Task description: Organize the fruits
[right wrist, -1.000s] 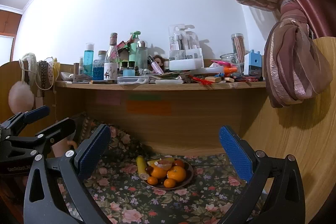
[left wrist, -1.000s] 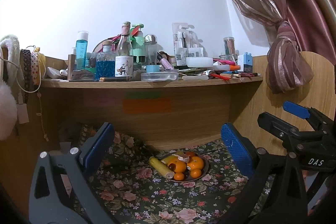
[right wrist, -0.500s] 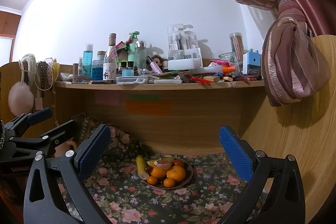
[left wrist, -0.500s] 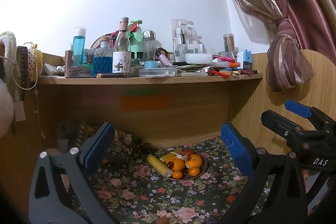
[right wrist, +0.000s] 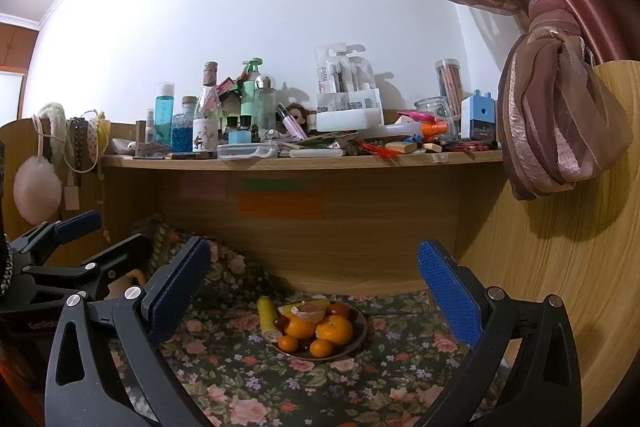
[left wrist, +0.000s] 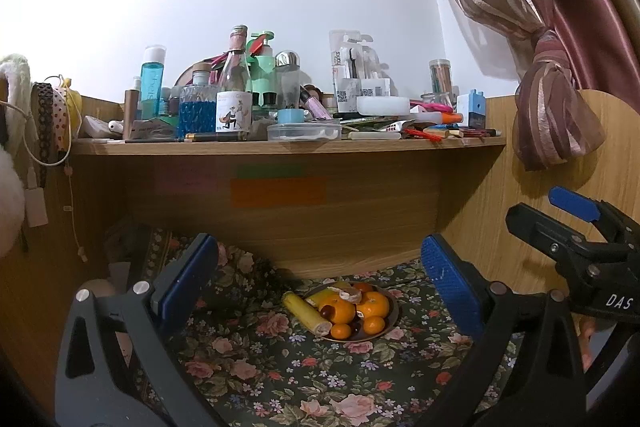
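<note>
A dark plate (left wrist: pixel 392 313) heaped with fruit sits on a floral cloth under a wooden shelf. On it lie several oranges (left wrist: pixel 339 309), a dark cherry-like fruit (left wrist: pixel 327 312) and a peeled orange piece (left wrist: pixel 349 294). A yellow banana (left wrist: pixel 305 312) leans over its left rim. The plate also shows in the right wrist view (right wrist: pixel 359 335), with oranges (right wrist: pixel 335 330) and the banana (right wrist: pixel 267 319). My left gripper (left wrist: pixel 318 281) is open and empty, well short of the plate. My right gripper (right wrist: pixel 314 285) is open and empty, also short of it.
The floral cloth (left wrist: pixel 280 367) covers the table. A wooden shelf (left wrist: pixel 280 146) crowded with bottles and stationery hangs above the plate. Wooden side panels (right wrist: pixel 560 287) close in left and right. A knotted curtain (right wrist: pixel 556 115) hangs at right. The other gripper (left wrist: pixel 580 255) shows at right.
Both grippers have moved slightly closer to the plate and tilted up a little; the fruit has not moved. Both stay open.
</note>
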`<state>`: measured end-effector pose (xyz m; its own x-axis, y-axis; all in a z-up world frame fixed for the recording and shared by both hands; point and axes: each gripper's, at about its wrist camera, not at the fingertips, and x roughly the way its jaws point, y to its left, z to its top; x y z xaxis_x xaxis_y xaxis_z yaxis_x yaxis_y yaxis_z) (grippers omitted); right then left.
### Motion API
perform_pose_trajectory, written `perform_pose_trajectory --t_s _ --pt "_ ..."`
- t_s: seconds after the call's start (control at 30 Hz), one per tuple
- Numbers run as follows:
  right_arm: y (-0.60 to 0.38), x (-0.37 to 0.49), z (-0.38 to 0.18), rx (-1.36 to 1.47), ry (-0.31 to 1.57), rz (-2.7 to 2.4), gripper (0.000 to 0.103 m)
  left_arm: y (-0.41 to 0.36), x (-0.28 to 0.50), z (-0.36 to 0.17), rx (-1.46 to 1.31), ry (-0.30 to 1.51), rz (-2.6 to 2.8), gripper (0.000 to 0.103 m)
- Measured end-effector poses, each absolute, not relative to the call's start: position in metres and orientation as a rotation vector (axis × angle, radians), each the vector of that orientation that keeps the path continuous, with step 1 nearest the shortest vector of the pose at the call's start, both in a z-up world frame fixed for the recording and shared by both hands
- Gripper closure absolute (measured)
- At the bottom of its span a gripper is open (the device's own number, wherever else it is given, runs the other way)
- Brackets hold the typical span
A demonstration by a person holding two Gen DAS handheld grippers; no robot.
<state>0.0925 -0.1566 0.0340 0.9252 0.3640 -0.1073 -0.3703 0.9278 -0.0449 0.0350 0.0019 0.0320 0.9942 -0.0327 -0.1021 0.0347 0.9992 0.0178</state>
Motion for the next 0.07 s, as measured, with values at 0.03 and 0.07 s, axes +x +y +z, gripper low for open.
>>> perform_pose_trajectory --t_s 0.03,0.07 --pt "-0.1569 0.0928 0.0341 -0.064 0.098 0.378 0.0 0.0017 0.0356 0.0317 0.021 0.104 -0.035 0.0" --pt "-0.1563 0.0935 0.0338 -0.064 0.099 0.378 0.0 0.002 0.0361 0.0313 0.023 0.105 -0.037 0.0"
